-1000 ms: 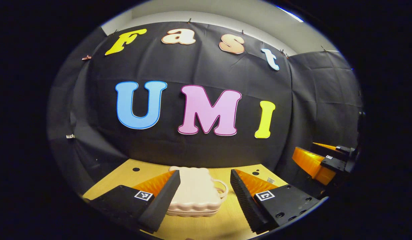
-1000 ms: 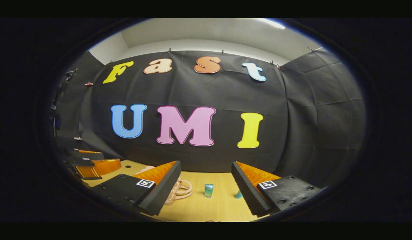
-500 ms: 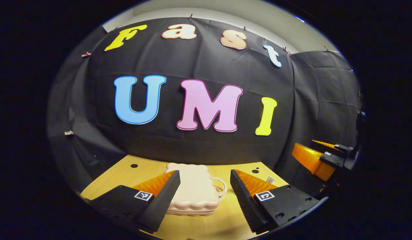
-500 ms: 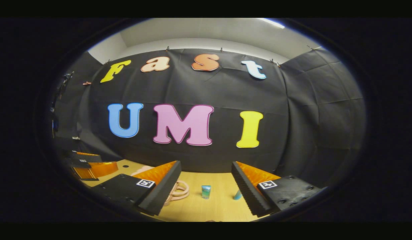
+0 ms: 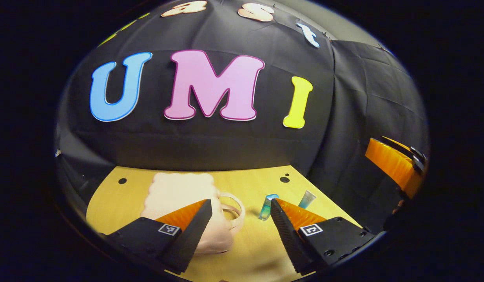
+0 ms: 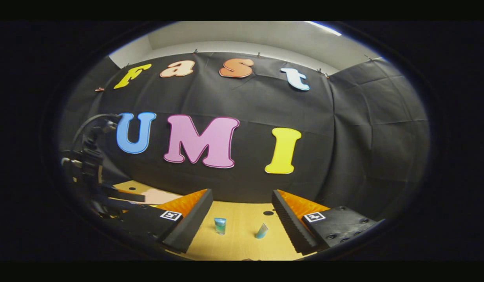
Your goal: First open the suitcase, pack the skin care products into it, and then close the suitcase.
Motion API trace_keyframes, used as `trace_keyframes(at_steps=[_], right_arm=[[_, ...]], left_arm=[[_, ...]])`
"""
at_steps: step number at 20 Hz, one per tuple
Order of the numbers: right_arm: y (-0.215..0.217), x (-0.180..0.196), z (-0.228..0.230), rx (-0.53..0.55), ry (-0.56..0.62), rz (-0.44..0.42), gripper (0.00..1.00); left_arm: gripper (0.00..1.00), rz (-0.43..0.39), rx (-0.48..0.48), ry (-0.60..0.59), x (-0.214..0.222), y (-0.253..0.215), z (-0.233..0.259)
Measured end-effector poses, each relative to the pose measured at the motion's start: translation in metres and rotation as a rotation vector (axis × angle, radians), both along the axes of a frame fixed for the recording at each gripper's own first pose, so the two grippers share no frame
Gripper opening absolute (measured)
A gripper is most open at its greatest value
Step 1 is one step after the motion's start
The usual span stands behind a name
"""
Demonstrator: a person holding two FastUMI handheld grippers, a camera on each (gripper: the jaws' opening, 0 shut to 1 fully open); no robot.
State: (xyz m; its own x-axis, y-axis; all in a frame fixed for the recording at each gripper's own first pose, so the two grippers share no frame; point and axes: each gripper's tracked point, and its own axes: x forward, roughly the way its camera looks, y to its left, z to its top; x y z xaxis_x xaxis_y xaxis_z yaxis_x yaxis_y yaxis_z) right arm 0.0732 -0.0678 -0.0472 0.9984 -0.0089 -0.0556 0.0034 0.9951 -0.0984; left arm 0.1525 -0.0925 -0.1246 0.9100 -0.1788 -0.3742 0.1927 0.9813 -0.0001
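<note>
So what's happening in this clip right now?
A person holds a gripper in each hand over a wooden table. The left gripper is open above a closed pale pink suitcase, near its handle. The right gripper is open too, facing a small blue-green bottle and a small tube standing on the table. Nothing is gripped; the suitcase is not yet opened and nothing is packed.

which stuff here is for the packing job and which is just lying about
For the job:
- pink suitcase, lid shut
- blue-green bottle
- small tube
- left gripper and right gripper, both open

Just there:
- wooden table
- black cloth wall
</note>
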Motion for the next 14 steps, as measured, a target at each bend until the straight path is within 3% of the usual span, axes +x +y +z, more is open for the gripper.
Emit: trace_keyframes(at_steps=[6, 12, 14], right_arm=[[-0.004, 0.016, -0.035, 0.004, 0.056, 0.033, 0.96], [-0.027, 0.023, -0.076, 0.055, 0.166, -0.014, 0.96], [-0.031, 0.023, -0.088, 0.069, 0.194, -0.012, 0.97]], left_arm=[[0.90, -0.018, 0.037, 0.190, 0.075, -0.026, -0.078], [0.83, 0.066, -0.022, 0.368, 0.109, -0.029, -0.136], [0.75, 0.109, -0.006, 0.407, 0.119, -0.024, -0.151]])
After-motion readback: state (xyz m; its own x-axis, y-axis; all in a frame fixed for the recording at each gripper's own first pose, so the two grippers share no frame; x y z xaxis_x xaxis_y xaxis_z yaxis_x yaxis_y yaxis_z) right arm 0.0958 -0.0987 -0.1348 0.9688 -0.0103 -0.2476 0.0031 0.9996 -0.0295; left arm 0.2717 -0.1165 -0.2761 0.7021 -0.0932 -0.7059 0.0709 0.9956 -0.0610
